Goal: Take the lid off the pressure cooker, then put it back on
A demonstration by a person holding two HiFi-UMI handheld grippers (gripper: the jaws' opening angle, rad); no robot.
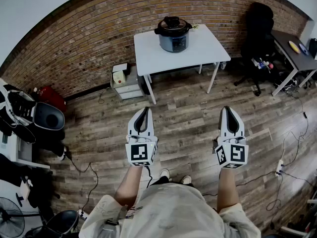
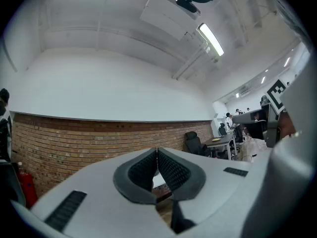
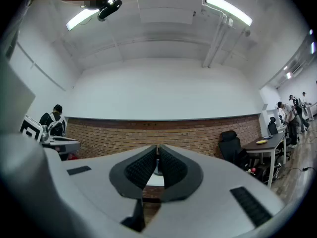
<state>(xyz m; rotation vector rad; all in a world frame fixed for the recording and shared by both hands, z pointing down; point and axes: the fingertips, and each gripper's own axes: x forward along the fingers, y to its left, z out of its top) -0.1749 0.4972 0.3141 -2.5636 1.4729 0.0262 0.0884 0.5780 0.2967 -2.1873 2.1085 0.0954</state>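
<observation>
Nearest, at lower centre, the left gripper (image 1: 144, 111) and right gripper (image 1: 228, 109) are both closed and hold nothing. At upper centre the pressure cooker (image 1: 173, 39) stands on the white table (image 1: 210, 48), lid (image 1: 172, 23) on, well apart from both.

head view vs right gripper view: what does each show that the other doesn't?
Head view only: the black lid seated on the silver pressure cooker, the small white drawer cabinet beside the white table, and the person's forearms.
Right gripper view only: the long ceiling lights and people standing far right.
Both: the red brick wall, the black office chair, and the right gripper, shut and empty. The right gripper view catches just a sliver of the table.
</observation>
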